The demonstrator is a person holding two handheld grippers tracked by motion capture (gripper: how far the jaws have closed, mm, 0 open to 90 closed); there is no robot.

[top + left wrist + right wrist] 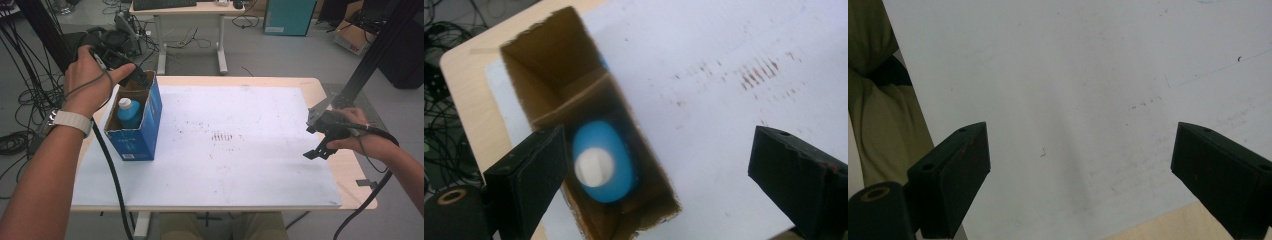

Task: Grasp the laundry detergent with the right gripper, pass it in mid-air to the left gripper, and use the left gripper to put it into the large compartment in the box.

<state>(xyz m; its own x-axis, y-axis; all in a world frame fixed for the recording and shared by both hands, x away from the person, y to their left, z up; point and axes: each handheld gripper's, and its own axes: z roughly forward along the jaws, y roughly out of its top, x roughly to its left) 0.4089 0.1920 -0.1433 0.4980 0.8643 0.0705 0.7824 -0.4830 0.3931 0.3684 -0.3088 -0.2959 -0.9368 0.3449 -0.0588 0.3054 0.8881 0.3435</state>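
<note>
So the blue bottle point(602, 167) sits upright in the open cardboard box point(150, 131), left gripper point(141, 80) spread empty above it, right gripper point(315, 150) parked wide apart aside.

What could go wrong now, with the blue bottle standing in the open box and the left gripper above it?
1. The left gripper hangs open right at the rim of the blue cardboard box; a careless move may catch the rim and tip the tall, narrow box.
2. The blue bottle stands close to one box wall, so it might lean if the box is bumped.
3. The left gripper's cable trails beside the box and may drag it.
</note>
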